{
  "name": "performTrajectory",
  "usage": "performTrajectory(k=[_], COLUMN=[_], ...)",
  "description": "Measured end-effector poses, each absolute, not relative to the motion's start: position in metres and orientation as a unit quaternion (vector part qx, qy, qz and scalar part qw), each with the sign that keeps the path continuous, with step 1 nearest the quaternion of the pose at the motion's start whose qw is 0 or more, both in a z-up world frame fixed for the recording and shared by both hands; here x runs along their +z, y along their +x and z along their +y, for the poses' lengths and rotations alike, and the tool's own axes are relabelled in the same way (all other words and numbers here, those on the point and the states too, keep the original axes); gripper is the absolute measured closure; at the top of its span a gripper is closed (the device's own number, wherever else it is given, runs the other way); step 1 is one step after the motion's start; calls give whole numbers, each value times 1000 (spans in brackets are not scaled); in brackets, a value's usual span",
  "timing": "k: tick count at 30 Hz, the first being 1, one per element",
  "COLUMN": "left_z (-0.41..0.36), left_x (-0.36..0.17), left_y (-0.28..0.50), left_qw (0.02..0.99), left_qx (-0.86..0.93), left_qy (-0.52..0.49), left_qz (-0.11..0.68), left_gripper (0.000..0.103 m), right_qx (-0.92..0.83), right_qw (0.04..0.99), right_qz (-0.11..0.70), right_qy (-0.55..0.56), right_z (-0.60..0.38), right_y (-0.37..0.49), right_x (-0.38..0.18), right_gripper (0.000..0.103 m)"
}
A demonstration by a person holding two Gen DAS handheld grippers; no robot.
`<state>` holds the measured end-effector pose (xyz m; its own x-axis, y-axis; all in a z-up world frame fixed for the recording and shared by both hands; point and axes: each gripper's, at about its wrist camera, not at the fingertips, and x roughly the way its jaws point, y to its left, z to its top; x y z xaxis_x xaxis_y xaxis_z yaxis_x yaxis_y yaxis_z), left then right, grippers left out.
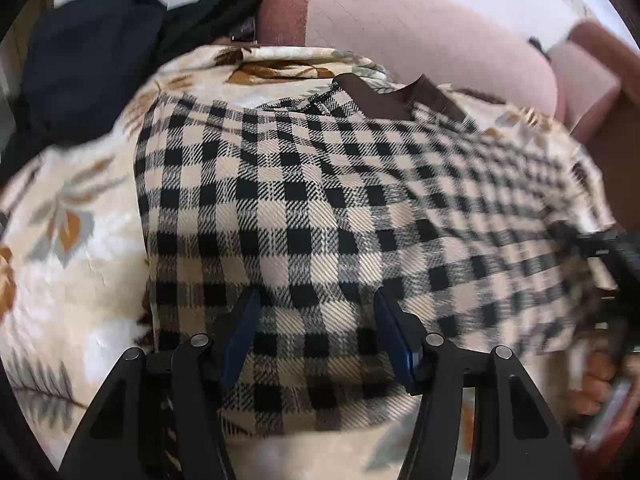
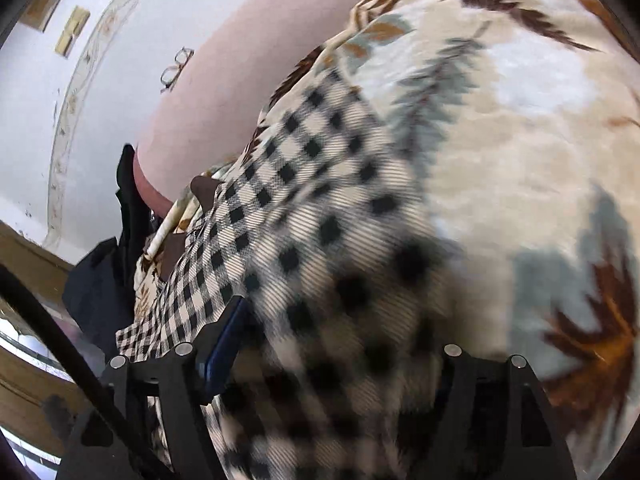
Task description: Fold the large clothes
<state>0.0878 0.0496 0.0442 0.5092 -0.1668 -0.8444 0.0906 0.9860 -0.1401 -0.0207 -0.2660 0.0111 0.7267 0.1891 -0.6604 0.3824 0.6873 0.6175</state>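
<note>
A black-and-cream checked garment with a brown collar lies spread on a floral blanket. My left gripper is open just above the garment's near part, with its blue-padded fingers spread wide and nothing between them. In the right wrist view the same garment runs under my right gripper, whose fingers stand wide apart. Blurred checked cloth covers the gap and hides the right finger. The right gripper also shows in the left wrist view at the garment's right edge.
A pink headboard or cushion with eyeglasses on it lies beyond the blanket. Dark clothes are piled at the far left. A white wall stands behind.
</note>
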Motion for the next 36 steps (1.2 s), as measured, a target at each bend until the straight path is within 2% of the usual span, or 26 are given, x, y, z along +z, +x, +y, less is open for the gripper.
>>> performTrajectory(k=[2, 4, 5, 6, 8, 11, 15, 18, 23, 27, 28, 30, 31, 36], left_z=[63, 81, 91, 105, 134, 177, 233, 260, 281, 285, 284, 279, 277, 245], left_x=[56, 70, 76, 83, 91, 98, 112, 120, 124, 121, 120, 118, 116, 110], left_y=[84, 78, 75, 71, 65, 59, 55, 50, 47, 46, 48, 50, 52, 59], left_qw=[865, 868, 872, 877, 886, 891, 893, 895, 895, 891, 890, 890, 890, 889], left_qx=[-86, -84, -79, -65, -25, 25, 73, 97, 104, 93, 92, 87, 82, 24], left_qy=[-77, -98, -103, -106, -108, -133, -183, -201, -219, -232, -231, -230, -231, -229], left_qz=[489, 479, 472, 464, 451, 432, 405, 386, 375, 380, 382, 384, 385, 395], left_gripper=[45, 45, 45, 45, 45, 45, 45, 45, 45, 45, 45, 45, 45, 45], right_qx=[-59, -72, -75, -71, -78, -107, -90, -48, 28, 44, 55, 110, 140, 184], right_qw=[841, 839, 835, 831, 836, 865, 897, 900, 879, 870, 875, 875, 872, 880], right_qz=[381, 405, 419, 425, 430, 437, 428, 433, 474, 483, 475, 472, 470, 428], right_qy=[379, 356, 350, 351, 332, 221, 74, 3, -48, -87, -76, -20, 13, 96], right_z=[-260, -256, -256, -256, -253, -215, -122, -46, 46, 77, 74, 62, 53, 9], right_y=[-8, 3, 7, 10, 12, 25, 49, 69, 86, 90, 86, 80, 76, 49], right_x=[10, 13, 15, 17, 31, 72, 122, 129, 88, 52, 57, 71, 80, 128], right_gripper=[26, 36, 58, 67, 74, 78, 79, 80, 80, 72, 69, 50, 47, 45])
